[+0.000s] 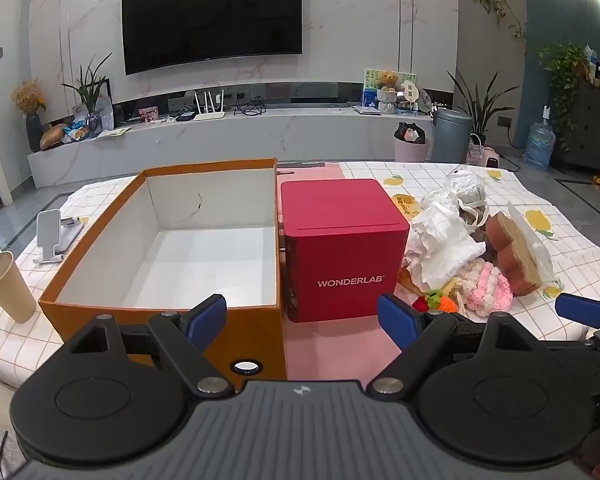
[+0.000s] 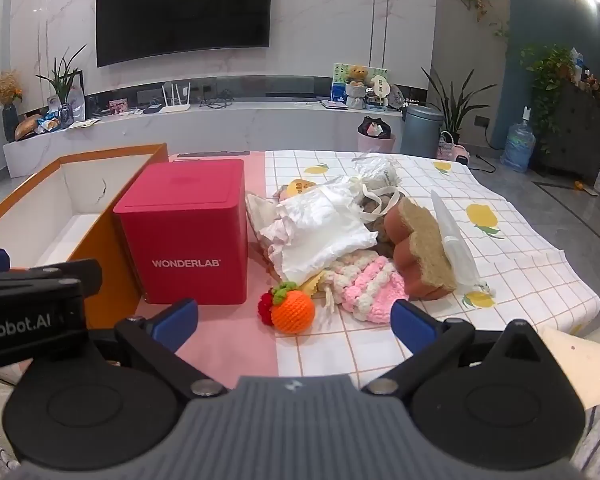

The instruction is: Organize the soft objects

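A pile of soft things lies on the table right of a red WONDERLAB box: a white cloth, a pink and cream knitted piece, a brown sponge-like toy and a crocheted orange fruit. An empty orange cardboard box stands left of the red box. My left gripper is open and empty near the orange box's front corner. My right gripper is open and empty, just in front of the crocheted fruit.
A paper cup and a phone stand sit left of the orange box. The table has a checked lemon-print cloth and a pink mat. A TV wall and a low cabinet lie beyond.
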`<state>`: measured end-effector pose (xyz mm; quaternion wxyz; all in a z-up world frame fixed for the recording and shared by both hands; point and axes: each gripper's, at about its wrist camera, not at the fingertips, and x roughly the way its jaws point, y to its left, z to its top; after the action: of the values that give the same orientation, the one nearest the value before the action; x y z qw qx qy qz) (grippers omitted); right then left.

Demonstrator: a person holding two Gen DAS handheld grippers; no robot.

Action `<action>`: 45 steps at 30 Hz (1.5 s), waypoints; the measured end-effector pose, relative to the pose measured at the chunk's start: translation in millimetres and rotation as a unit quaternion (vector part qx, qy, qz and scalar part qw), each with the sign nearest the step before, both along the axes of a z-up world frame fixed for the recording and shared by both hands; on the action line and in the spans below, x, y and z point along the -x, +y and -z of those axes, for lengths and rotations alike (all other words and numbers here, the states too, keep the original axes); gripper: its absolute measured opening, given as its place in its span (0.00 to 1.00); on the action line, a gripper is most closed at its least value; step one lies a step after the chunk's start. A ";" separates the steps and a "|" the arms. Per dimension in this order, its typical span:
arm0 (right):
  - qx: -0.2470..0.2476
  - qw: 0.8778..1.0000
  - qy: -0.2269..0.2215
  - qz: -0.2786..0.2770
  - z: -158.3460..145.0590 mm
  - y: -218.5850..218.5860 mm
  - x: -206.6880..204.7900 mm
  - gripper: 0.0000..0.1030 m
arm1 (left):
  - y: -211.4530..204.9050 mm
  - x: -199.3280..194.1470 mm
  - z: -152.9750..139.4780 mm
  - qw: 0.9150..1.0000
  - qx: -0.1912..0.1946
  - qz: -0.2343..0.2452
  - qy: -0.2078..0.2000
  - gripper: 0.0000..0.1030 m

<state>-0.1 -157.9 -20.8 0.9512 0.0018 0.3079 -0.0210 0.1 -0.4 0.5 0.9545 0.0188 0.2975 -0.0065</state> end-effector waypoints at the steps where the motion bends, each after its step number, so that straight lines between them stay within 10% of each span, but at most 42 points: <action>1: -0.003 1.000 -0.001 0.000 -0.1 -0.1 0.2 0.97 | 0.7 0.4 -0.1 1.000 0.006 -0.001 -0.004 0.97; 45: 0.017 1.000 0.004 0.005 2.9 4.0 -1.2 0.97 | -1.2 -1.9 5.8 1.000 -0.001 -0.017 0.002 0.97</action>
<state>1.1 -153.9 -23.8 0.9497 -0.0128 0.3114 -0.0308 2.0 -1.6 -5.4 0.9540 0.0150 0.2994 0.0098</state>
